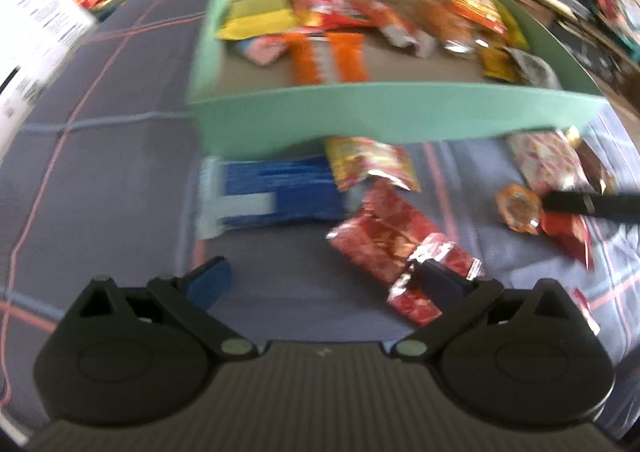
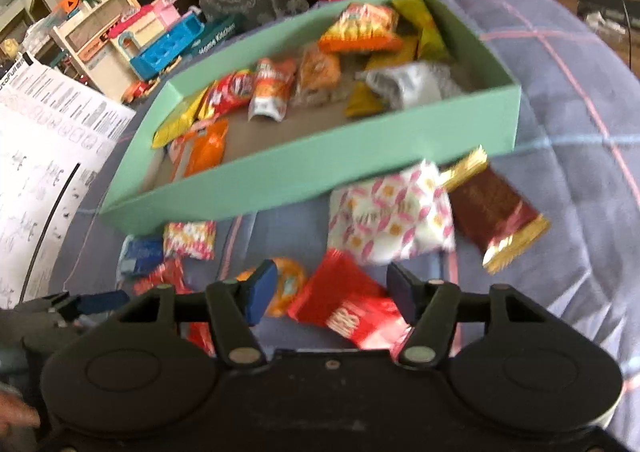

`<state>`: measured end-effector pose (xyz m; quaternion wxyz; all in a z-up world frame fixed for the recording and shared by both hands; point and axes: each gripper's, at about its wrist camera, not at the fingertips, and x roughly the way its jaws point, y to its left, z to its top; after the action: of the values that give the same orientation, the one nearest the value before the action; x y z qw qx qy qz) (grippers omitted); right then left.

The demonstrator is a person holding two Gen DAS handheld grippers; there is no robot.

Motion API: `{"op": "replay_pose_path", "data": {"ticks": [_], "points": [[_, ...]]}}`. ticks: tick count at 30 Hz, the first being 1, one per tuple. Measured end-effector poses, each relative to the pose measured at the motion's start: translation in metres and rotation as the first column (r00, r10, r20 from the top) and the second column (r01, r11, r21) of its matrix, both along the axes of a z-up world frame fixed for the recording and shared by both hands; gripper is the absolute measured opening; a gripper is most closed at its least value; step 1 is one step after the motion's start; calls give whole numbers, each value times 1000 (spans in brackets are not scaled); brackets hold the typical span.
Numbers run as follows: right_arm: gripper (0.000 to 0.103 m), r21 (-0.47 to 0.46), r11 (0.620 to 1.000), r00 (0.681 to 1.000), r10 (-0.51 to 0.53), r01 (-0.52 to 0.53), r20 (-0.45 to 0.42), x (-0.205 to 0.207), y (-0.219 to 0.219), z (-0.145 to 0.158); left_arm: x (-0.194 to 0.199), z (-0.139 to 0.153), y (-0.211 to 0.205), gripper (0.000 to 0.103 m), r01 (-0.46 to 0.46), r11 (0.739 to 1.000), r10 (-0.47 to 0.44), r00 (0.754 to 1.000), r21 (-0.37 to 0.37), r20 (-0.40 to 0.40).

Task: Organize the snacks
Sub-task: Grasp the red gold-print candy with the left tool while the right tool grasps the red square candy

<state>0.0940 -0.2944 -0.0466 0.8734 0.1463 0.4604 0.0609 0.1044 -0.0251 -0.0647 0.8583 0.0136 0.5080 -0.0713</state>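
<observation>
Left wrist view: the left gripper [image 1: 322, 278] is seen spread wide, nothing between its blue pads, hovering low over a plaid blue cloth [image 1: 120, 179]. A green box [image 1: 392, 111] is seen ahead, partly filled with snack packets: yellow, red and orange ones along the far wall. In front of the box a blue packet [image 1: 276, 193] is laid on the cloth, with a yellow-red foil bag [image 1: 370, 161] overlapping its right end. A red foil packet [image 1: 384, 240] is found just beside the right pad. A round orange snack [image 1: 518, 207] is seen further right, touched by the other tool's dark finger.

Right wrist view: the right gripper [image 2: 332, 296] is held open at medium width, with a red packet [image 2: 350, 312] lying between the fingers but not clamped. A white-pink patterned bag [image 2: 390, 217] and a brown gold-ended bar [image 2: 496, 215] are laid side by side against the box [image 2: 320, 167] front wall. The picture is motion-blurred; labels cannot be read.
</observation>
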Motion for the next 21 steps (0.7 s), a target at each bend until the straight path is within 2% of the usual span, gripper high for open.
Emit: {"op": "replay_pose_path", "data": {"ticks": [3, 6, 8, 9, 10, 13, 16, 18, 19, 21], "points": [[62, 35, 999, 999, 4, -3, -32, -15, 2, -4, 1, 2, 17, 103, -60, 998, 60, 998, -26, -1], [61, 17, 1000, 999, 26, -25, -30, -26, 8, -1, 4, 4, 25, 103, -111, 990, 110, 994, -85, -26], [50, -20, 999, 999, 39, -40, -26, -28, 14, -1, 7, 6, 22, 103, -115, 985, 111, 993, -130, -39], [40, -46, 998, 999, 39, -40, -24, -28, 17, -1, 9, 8, 19, 103, -111, 985, 107, 994, -135, -35], [35, -64, 997, 999, 40, -41, -20, -29, 18, 0, 10, 9, 14, 103, -106, 986, 103, 994, -131, -26], [35, -91, 996, 1000, 24, -24, -8, -32, 20, 0, 12, 11, -4, 103, -66, 990, 65, 998, -125, -7], [35, -86, 996, 1000, 17, -17, -10, -35, 17, -2, 9, 7, -21, 103, -17, 997, 17, 1000, -75, 2], [35, -98, 995, 1000, 20, -21, -11, -38, 15, -1, 7, 2, -29, 92, 0, 999, 0, 1000, -34, -4], [35, -107, 994, 1000, 23, -24, -10, -38, 16, -2, 4, 2, -32, 85, 11, 1000, -11, 1000, -4, 18], [35, -136, 990, 999, 34, -35, -3, -39, 20, -2, 0, 4, -35, 54, 35, 998, -38, 998, 49, 56]]}}
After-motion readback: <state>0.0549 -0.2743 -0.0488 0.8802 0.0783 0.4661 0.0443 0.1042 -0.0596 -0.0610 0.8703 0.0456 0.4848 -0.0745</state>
